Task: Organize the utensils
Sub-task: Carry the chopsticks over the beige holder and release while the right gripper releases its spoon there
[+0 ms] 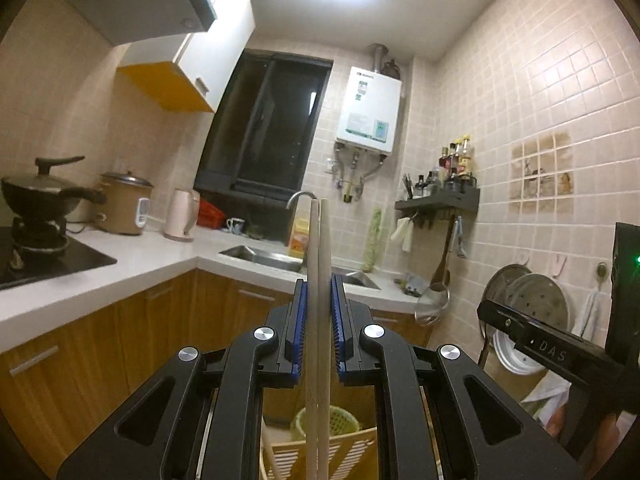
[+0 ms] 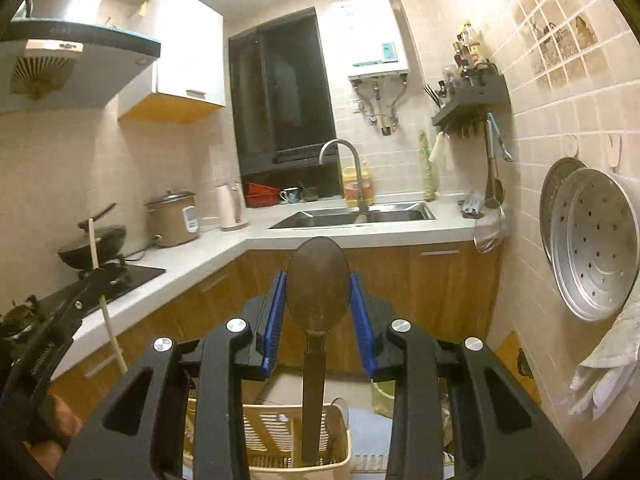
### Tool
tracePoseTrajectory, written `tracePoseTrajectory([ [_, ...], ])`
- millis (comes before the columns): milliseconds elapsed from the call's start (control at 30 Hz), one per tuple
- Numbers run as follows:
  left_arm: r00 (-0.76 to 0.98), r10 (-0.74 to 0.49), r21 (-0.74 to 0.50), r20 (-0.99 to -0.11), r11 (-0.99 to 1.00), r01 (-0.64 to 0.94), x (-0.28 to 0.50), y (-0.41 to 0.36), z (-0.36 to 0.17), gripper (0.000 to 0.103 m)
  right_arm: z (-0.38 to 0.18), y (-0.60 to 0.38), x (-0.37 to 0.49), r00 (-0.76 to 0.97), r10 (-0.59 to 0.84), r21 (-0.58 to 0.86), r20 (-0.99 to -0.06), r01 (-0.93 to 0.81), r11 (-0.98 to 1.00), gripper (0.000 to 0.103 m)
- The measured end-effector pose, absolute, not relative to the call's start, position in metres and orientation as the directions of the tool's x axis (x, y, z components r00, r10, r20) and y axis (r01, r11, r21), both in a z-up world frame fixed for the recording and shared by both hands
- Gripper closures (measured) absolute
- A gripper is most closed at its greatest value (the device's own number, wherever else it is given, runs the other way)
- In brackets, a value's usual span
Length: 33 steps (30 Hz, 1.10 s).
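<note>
In the left wrist view my left gripper (image 1: 319,280) is shut on a pair of pale wooden chopsticks (image 1: 318,240). They stand upright between the blue pads. Their lower ends run down over a beige slotted utensil basket (image 1: 352,452). In the right wrist view my right gripper (image 2: 317,276) is shut on a dark spoon (image 2: 318,284). Its bowl points up between the pads and its handle hangs over the same basket (image 2: 272,428). The chopsticks (image 2: 93,244) and one of the left gripper's fingers (image 2: 80,296) also show at the left edge there.
An L-shaped white counter (image 2: 224,252) carries a wok (image 1: 36,196) on the hob, a rice cooker (image 1: 124,204), a kettle (image 1: 180,216) and a sink (image 2: 352,216) with a tap. Steamer trays (image 2: 596,240) hang on the right wall. A green basket (image 1: 344,422) stands on the floor.
</note>
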<state>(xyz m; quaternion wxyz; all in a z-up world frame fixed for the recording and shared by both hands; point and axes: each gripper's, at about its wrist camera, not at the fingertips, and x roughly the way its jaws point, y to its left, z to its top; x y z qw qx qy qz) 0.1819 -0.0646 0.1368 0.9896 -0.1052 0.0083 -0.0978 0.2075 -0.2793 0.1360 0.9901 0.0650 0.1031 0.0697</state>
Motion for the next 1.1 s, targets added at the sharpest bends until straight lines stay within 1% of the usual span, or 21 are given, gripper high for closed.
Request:
tracePoseTrajectory([
  [133, 0.989, -0.147, -0.222, 0.004, 0.964, 0.144, 0.192, -0.064, 0.120, 0.093, 0.116, -0.277, 0.217, 0.971, 0.135, 0.156, -0.199, -0.105, 0.982, 0.074],
  [233, 0.995, -0.102, -0.192, 0.014, 0.976, 0.102, 0.194, -0.068, 0.112, 0.093, 0.104, -0.280, 0.229, 0.960, 0.152, 0.201, -0.233, -0.105, 0.974, 0.074],
  [367, 0.996, -0.093, -0.174, 0.007, 0.980, 0.093, 0.193, -0.070, 0.103, 0.093, 0.091, -0.275, 0.229, 0.963, 0.133, 0.177, -0.233, -0.092, 0.980, 0.074],
  [700, 0.995, -0.098, -0.164, -0.037, 0.982, 0.091, 0.188, -0.066, 0.085, 0.092, 0.077, -0.264, 0.216, 0.954, 0.173, 0.152, -0.246, -0.138, 0.979, 0.073],
  [767, 0.994, -0.101, -0.153, -0.046, 0.984, 0.093, 0.184, -0.064, 0.084, 0.082, 0.076, -0.263, 0.214, 0.950, 0.168, 0.136, -0.264, -0.135, 0.981, 0.073],
  [800, 0.993, -0.105, -0.152, -0.050, 0.984, 0.097, 0.181, -0.062, 0.085, 0.067, 0.076, -0.262, 0.212, 0.948, 0.168, 0.124, -0.272, -0.139, 0.983, 0.070],
  [833, 0.992, -0.112, -0.154, -0.052, 0.983, 0.103, 0.178, -0.060, 0.087, 0.057, 0.077, -0.263, 0.209, 0.947, 0.170, 0.120, -0.272, -0.142, 0.983, 0.056],
  [867, 0.991, -0.125, -0.158, -0.051, 0.981, 0.116, 0.172, -0.056, 0.090, 0.057, 0.078, -0.264, 0.204, 0.949, 0.172, 0.124, -0.265, -0.143, 0.982, 0.040],
  [900, 0.989, -0.137, -0.156, -0.050, 0.979, 0.128, 0.166, -0.052, 0.094, 0.057, 0.080, -0.267, 0.199, 0.950, 0.176, 0.133, -0.257, -0.146, 0.980, 0.039],
  [1000, 0.986, -0.158, -0.147, -0.044, 0.978, 0.150, 0.148, -0.043, 0.108, 0.055, 0.086, -0.274, 0.191, 0.939, 0.201, 0.171, -0.279, -0.157, 0.973, 0.039],
  [1100, 0.978, -0.203, -0.163, -0.054, 0.968, 0.192, 0.133, -0.030, 0.124, 0.055, 0.100, -0.284, 0.179, 0.939, 0.203, 0.212, -0.279, -0.146, 0.966, 0.039],
])
